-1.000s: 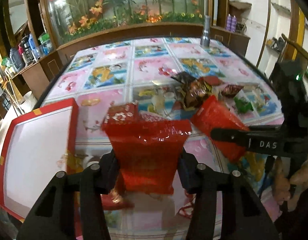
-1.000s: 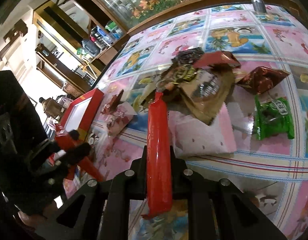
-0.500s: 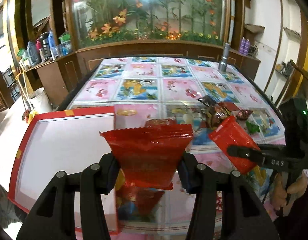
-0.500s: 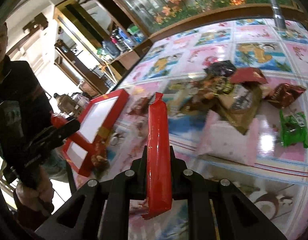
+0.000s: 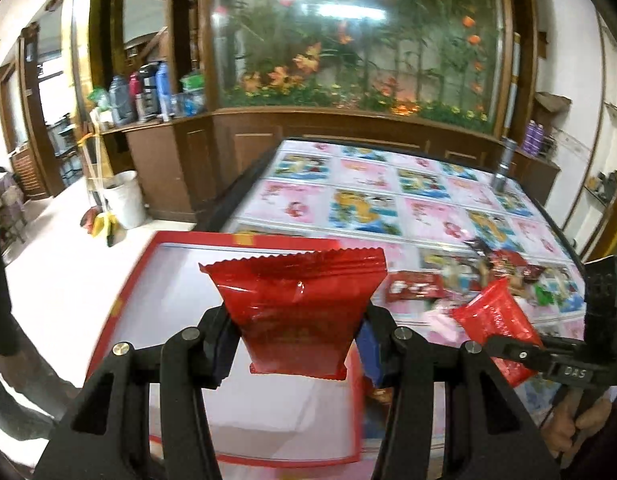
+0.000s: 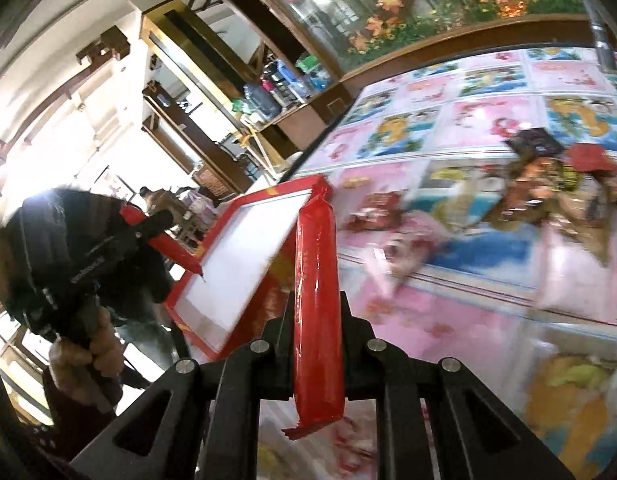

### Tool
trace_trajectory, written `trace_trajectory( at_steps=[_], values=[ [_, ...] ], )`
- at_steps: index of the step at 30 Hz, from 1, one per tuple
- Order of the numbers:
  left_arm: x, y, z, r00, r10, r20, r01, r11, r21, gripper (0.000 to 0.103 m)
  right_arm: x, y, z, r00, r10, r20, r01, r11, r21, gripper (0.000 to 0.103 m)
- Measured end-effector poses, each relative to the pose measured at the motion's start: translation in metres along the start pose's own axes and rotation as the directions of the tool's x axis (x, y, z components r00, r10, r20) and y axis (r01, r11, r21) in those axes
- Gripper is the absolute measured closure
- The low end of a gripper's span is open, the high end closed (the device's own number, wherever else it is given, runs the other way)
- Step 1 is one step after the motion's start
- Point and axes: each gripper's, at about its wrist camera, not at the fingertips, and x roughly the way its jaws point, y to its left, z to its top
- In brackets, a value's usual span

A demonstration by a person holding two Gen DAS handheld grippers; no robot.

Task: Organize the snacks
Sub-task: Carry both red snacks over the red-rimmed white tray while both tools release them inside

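Both claws black — each pinching a glossy red snack packet (image 5: 296, 312); beyond them, a red-rimmed white tray (image 5: 180, 272) on a pink-and-blue cartoon tablecloth (image 5: 372, 200).

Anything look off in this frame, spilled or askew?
Nothing damaged. The loose snack pile sits jumbled mid-table, unsorted. The red box is empty and overhangs the table's edge. Each gripper, left and right, is shut on a red packet, both intact.

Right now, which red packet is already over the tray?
The left gripper's packet: held broadside, it hangs over the tray's white floor. The right gripper's packet, gripped edge-on, is beside the tray, above the tablecloth.
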Motion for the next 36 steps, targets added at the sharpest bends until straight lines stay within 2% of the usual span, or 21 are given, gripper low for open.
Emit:
trace_trajectory(
  at_steps=[3,7,12,16,17,19,20,21,22,24,27,30,31,33,36],
  values=[
    [0.004,0.023,-0.005,0.998,0.057,-0.01,-0.057,0.998,-0.014,0.054,0.018,0.021,0.006,1.0,0.023,-0.016,-0.023,1.0,-0.02,0.088],
    [0.013,0.047,-0.016,0.995,0.087,-0.042,-0.088,0.995,-0.037,0.054,0.049,0.054,0.015,0.998,0.055,-0.04,-0.056,0.998,-0.035,0.088],
    [0.027,0.069,-0.033,0.992,0.095,-0.089,-0.1,0.993,-0.064,0.054,0.099,0.09,0.019,0.996,0.002,-0.086,-0.006,0.999,-0.045,0.088],
    [0.032,0.081,-0.04,0.988,0.105,-0.11,-0.114,0.99,-0.084,0.054,0.134,0.107,0.019,0.993,-0.005,-0.122,0.001,1.0,-0.029,0.088],
    [0.034,0.084,-0.04,0.988,0.106,-0.114,-0.115,0.99,-0.083,0.054,0.142,0.112,0.019,0.991,-0.012,-0.131,0.008,1.0,-0.029,0.084],
    [0.034,0.086,-0.041,0.987,0.113,-0.113,-0.122,0.989,-0.077,0.048,0.153,0.121,0.019,0.99,-0.047,-0.132,0.042,0.998,-0.039,0.084],
    [0.033,0.087,-0.042,0.986,0.122,-0.11,-0.131,0.989,-0.072,0.047,0.155,0.124,0.021,0.991,-0.042,-0.129,0.038,0.999,-0.035,0.079],
    [0.031,0.088,-0.042,0.986,0.135,-0.103,-0.142,0.988,-0.064,0.046,0.156,0.127,0.023,0.991,-0.038,-0.127,0.035,0.999,-0.027,0.066],
    [0.027,0.089,-0.042,0.985,0.141,-0.094,-0.147,0.987,-0.06,0.044,0.151,0.126,0.025,0.992,-0.027,-0.12,0.026,1.0,-0.016,0.061],
    [0.022,0.091,-0.041,0.986,0.15,-0.075,-0.155,0.986,-0.06,0.039,0.135,0.122,0.028,0.997,-0.022,-0.072,0.02,0.999,-0.034,0.059],
    [0.013,0.092,-0.037,0.984,0.173,-0.03,-0.175,0.983,-0.061,0.038,0.102,0.107,0.035,0.995,-0.1,-0.01,0.099,0.993,-0.069,0.058],
    [0.006,0.086,-0.03,0.984,0.179,0.013,-0.178,0.983,-0.047,0.032,0.068,0.088,0.035,0.985,-0.174,0.017,0.174,0.98,-0.094,0.056],
    [0.005,0.083,-0.029,0.985,0.171,0.019,-0.17,0.985,-0.042,0.03,0.054,0.08,0.032,0.978,-0.208,0.024,0.21,0.972,-0.105,0.055],
    [0.005,0.073,-0.028,0.992,0.126,0.018,-0.126,0.992,-0.025,0.03,0.028,0.065,0.024,0.968,-0.25,0.014,0.25,0.961,-0.116,0.048],
    [0.012,0.043,-0.033,0.999,0.043,-0.02,-0.043,0.999,0.022,0.03,-0.002,0.037,0.007,0.95,-0.309,-0.039,0.305,0.948,-0.093,0.045]
  ],
)
